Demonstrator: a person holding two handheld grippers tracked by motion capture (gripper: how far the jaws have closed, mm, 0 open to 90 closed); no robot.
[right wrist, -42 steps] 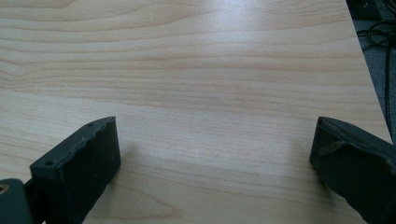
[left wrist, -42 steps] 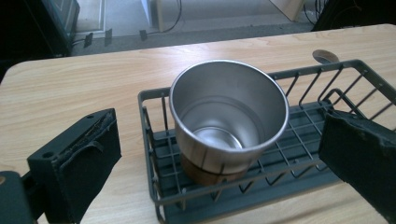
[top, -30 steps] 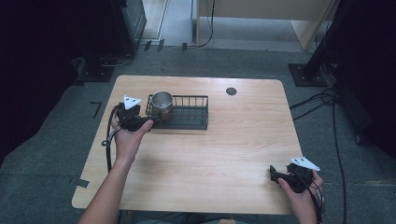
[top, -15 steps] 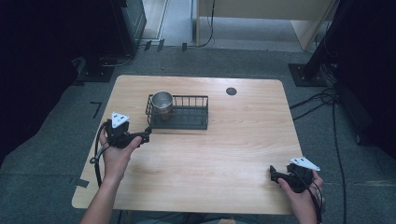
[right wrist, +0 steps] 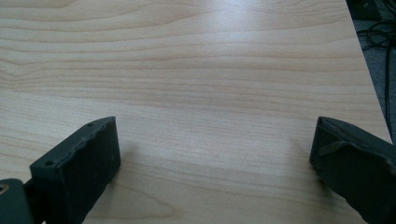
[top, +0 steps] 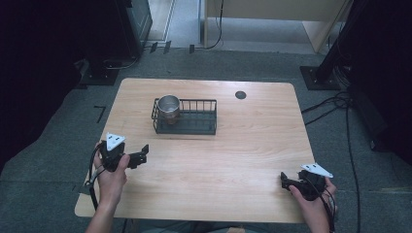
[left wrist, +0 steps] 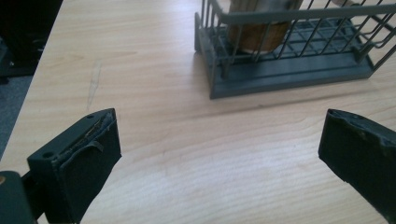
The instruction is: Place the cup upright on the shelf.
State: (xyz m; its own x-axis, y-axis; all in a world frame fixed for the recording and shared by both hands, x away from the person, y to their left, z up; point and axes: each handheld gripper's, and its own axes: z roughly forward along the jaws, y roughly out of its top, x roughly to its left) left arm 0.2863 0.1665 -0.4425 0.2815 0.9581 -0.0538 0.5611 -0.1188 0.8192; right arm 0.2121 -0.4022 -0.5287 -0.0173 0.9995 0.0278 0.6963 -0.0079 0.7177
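Observation:
A metal cup [top: 168,108] stands upright in the left end of a dark wire rack [top: 194,119] on the wooden table [top: 243,145]. My left gripper [top: 142,154] hovers over the table's left front part, well short of the rack, open with nothing between its jaws. In the left gripper view the rack [left wrist: 289,70] and the cup's lower part [left wrist: 257,32] lie ahead, beyond the spread jaws. My right gripper [top: 284,180] rests near the front right corner, open and empty, with bare wood [right wrist: 210,93] between its jaws.
A small dark round hole [top: 240,94] sits in the tabletop at the back right. Cables [top: 340,104] trail over the grey floor to the right. Dark equipment stands [top: 131,29] rise behind the table.
My left gripper has drawn back from the cup and rack toward the table's front left. The cup stays in the rack. The right gripper has not moved.

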